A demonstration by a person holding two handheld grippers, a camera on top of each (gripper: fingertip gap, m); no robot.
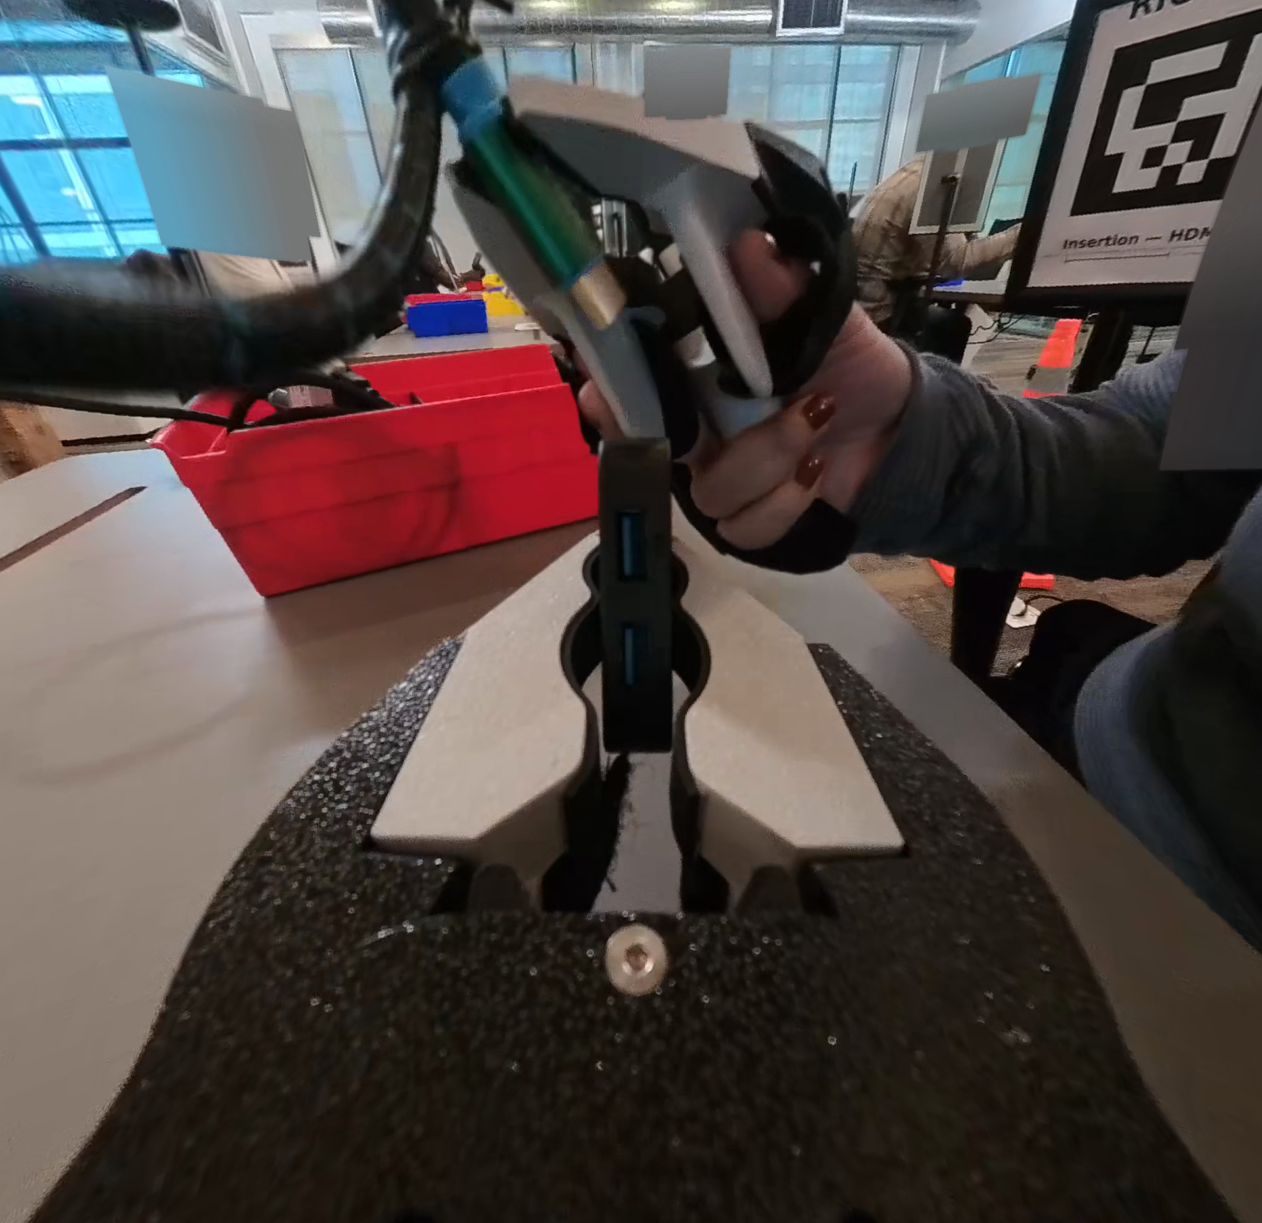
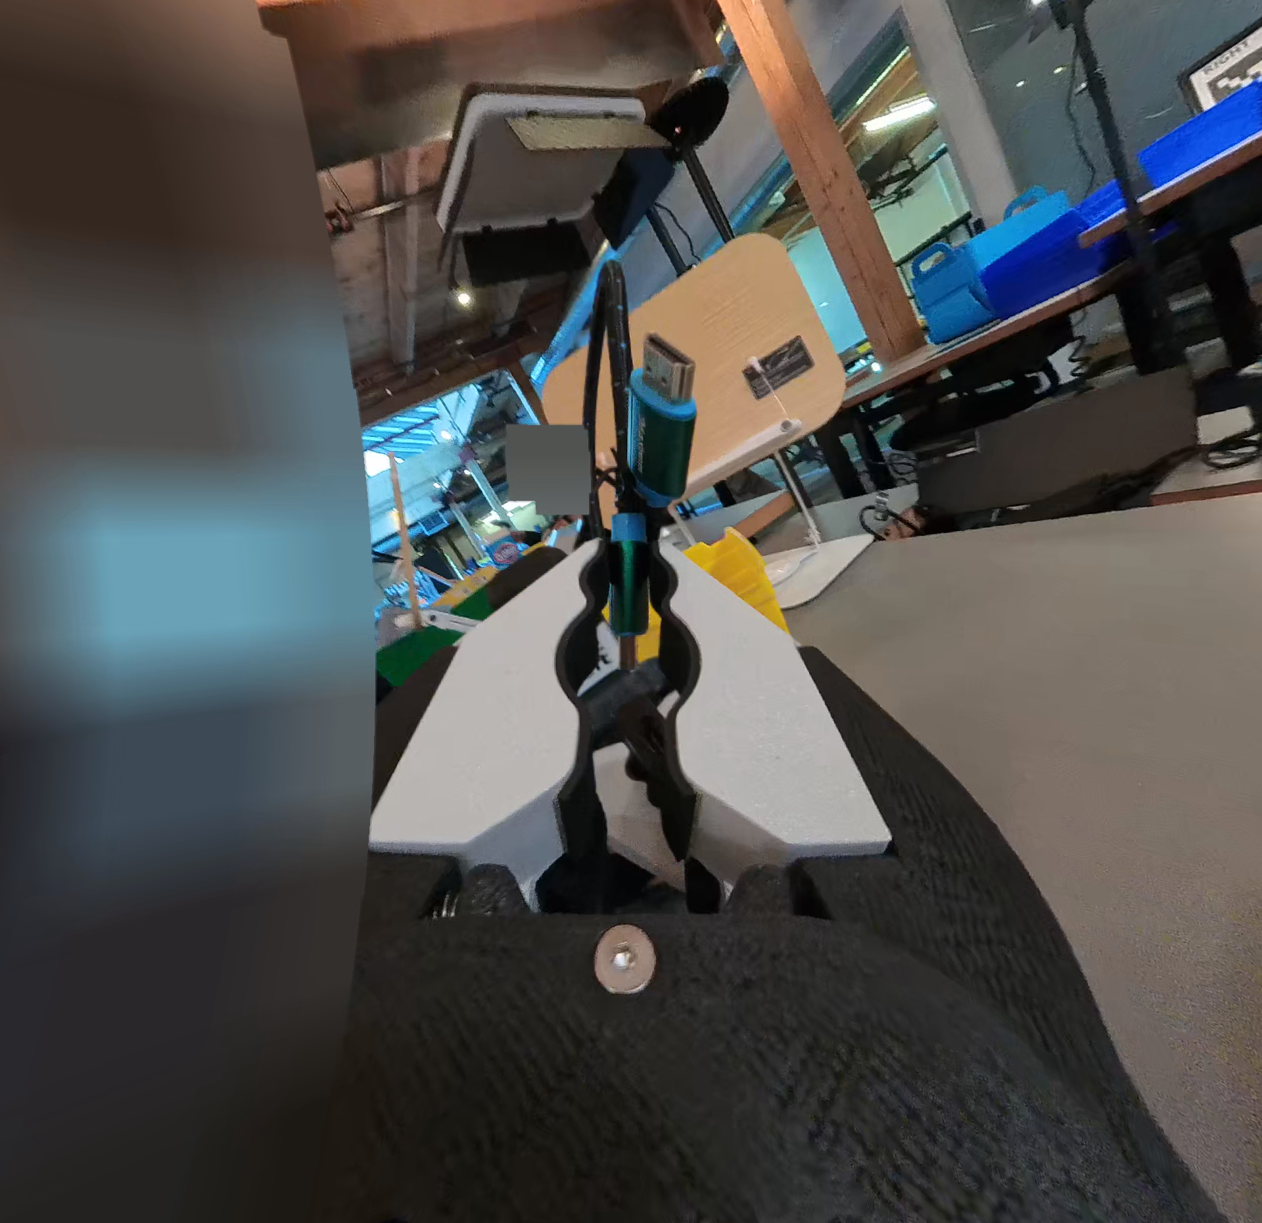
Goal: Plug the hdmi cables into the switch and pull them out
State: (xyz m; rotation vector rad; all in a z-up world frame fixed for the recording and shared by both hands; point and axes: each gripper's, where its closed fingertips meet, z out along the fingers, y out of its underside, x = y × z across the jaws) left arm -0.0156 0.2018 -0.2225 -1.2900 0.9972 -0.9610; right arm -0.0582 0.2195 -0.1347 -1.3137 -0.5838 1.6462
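Two handheld grippers work above a grey table [image 1: 136,644], the landmark for everything else. Largest on that table is a red bin [image 1: 382,480], sitting at its far side with dark cables spilling from it; small blue and yellow bins [image 1: 447,316] lie farther back, beyond the table. Next in size, the left gripper [image 1: 632,634] hovers over the table's middle, its pale fingers closed to a narrow gap around the black switch [image 1: 635,617], which stands edge-up between them with two blue ports facing the camera. Above the switch, higher off the table, the right gripper [image 1: 628,282] tilts down toward it, held in a person's hand [image 1: 785,439] wearing a dark fingerless glove and a grey sleeve. Its jaws are pinched on a green HDMI plug [image 1: 539,214], whose gold collar and grey tip angle down to the switch's top end; whether the tip is seated cannot be told. A thick black braided cable [image 1: 205,330] arcs away from that plug, over the table's left side. In the right wrist view, the right gripper [image 2: 628,596] clamps the same green plug, and the cable's free second connector [image 2: 659,425], green with blue trim and a bare metal tip, rises just beyond the fingertips.
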